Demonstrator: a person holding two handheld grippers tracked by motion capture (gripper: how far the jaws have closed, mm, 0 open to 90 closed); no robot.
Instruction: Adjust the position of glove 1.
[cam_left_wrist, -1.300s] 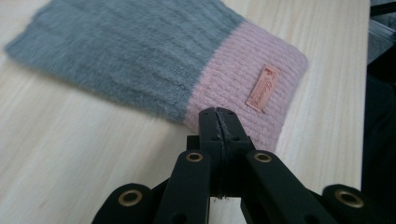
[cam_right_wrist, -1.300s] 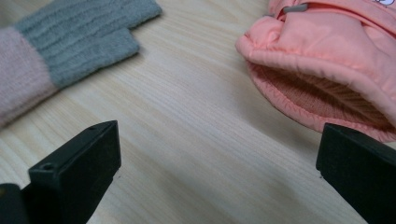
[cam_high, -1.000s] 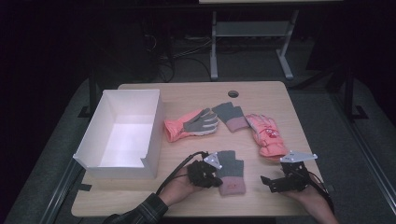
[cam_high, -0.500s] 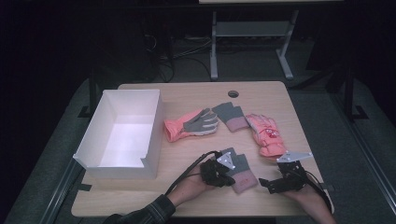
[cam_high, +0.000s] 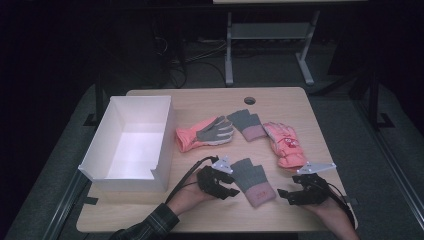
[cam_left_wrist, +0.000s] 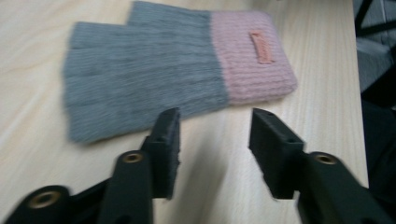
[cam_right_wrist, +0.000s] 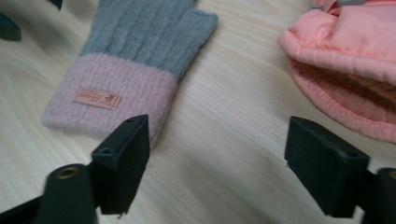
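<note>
High view: knit glove flat betw. left gripper & right gripper, both fingers spread, just opening/closing resp.

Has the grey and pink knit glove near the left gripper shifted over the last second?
Yes. The knit glove has slid right, away from the white box, and now lies flat, free of the left gripper, whose jaws have just been opening.
</note>
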